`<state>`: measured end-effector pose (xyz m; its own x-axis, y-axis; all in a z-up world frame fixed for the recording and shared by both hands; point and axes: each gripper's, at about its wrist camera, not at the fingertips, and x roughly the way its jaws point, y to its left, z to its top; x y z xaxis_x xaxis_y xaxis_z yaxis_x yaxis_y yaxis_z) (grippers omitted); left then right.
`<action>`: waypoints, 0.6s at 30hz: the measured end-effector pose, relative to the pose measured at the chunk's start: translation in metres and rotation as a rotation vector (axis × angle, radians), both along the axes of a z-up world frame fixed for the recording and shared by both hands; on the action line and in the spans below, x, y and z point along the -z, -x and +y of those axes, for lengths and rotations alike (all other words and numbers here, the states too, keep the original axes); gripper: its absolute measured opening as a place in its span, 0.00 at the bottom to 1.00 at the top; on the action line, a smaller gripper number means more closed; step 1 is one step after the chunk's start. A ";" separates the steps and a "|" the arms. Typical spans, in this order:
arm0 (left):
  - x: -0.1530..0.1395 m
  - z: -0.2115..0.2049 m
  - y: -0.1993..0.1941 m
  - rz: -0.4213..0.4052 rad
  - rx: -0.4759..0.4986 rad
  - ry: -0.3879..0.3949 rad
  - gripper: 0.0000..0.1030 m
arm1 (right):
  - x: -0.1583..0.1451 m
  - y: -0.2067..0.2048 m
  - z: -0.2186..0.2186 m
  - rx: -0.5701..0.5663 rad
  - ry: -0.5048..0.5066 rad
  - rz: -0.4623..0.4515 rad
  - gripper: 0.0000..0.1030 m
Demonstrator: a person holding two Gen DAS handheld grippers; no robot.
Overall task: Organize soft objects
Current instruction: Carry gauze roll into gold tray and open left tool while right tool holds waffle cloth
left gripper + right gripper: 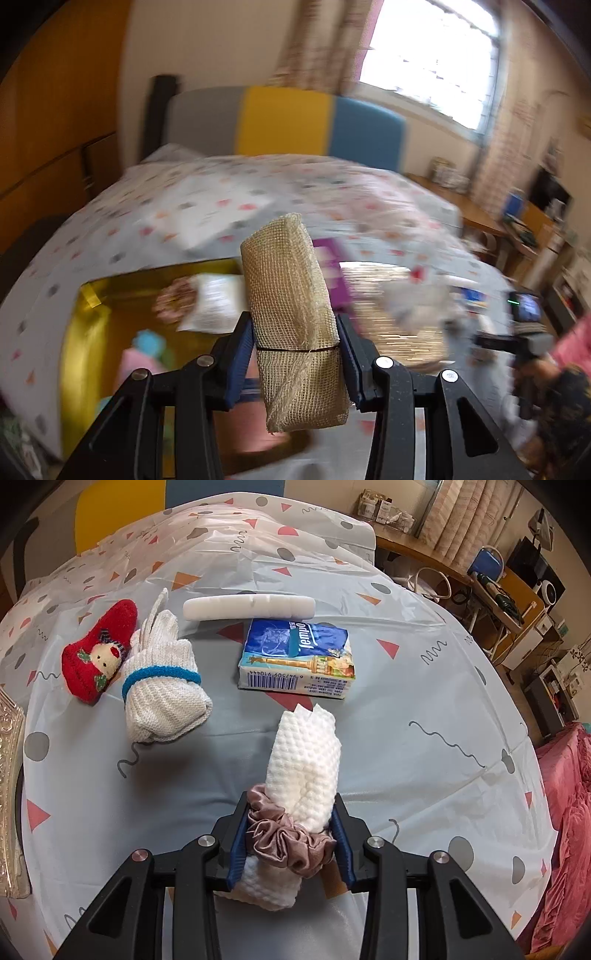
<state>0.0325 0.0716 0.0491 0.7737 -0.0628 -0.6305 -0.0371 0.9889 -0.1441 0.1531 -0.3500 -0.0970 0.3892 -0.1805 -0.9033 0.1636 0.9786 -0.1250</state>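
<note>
1. Left gripper (pixel 295 354) clamps a tan roll of coarse mesh cloth (pixel 291 314) between its blue pads; a thin dark band circles the roll at the grip line.
2. That roll is a blocky bundle with an open, scratchy-looking weave. Its long axis runs up and away from the jaws, tilted slightly left, with one end sticking out below the pads.
3. Right gripper (pixel 291 838) is closed on a white dimpled towel roll (pixel 303 775), bound near the pads by a shiny mauve scrunchie (pixel 288 842).
4. The towel roll's long axis points forward along the fingers, its loose folded end fanning out over the bed sheet (pixel 406 701).
5. A glossy gold box (pixel 85 332) sits on the bed in the blurred left view; inside it lie a white packet (pixel 218 299), something pink and something teal, too smeared to name.
6. On the smooth sheet printed with triangles, dots and squiggles rest a fuzzy red sock (pixel 99 650) with a stitched face, a ribbed white knit bundle (pixel 162 690) banded in blue, a long white foam strip (pixel 247 607) and a blue tissue pack (pixel 299 657).
7. The sock touches the knit bundle; the foam strip lies crosswise just behind the tissue pack.
</note>
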 end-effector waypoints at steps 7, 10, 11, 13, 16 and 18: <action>0.045 0.093 -0.026 0.125 -0.223 0.011 0.43 | -0.001 0.001 0.006 -0.011 0.029 0.002 0.38; 0.058 0.118 -0.043 0.158 -0.286 0.016 0.43 | -0.002 0.002 0.007 -0.013 0.036 0.003 0.38; 0.063 0.125 -0.049 0.168 -0.309 0.010 0.43 | -0.002 0.002 0.007 -0.015 0.040 0.003 0.38; 0.069 0.135 -0.061 0.184 -0.338 -0.002 0.44 | -0.002 0.002 0.009 -0.019 0.046 0.003 0.38; 0.076 0.142 -0.071 0.192 -0.365 -0.017 0.45 | -0.002 0.002 0.008 -0.019 0.047 0.002 0.38; 0.081 0.142 -0.077 0.205 -0.383 -0.030 0.48 | -0.002 0.002 0.008 -0.020 0.051 0.002 0.38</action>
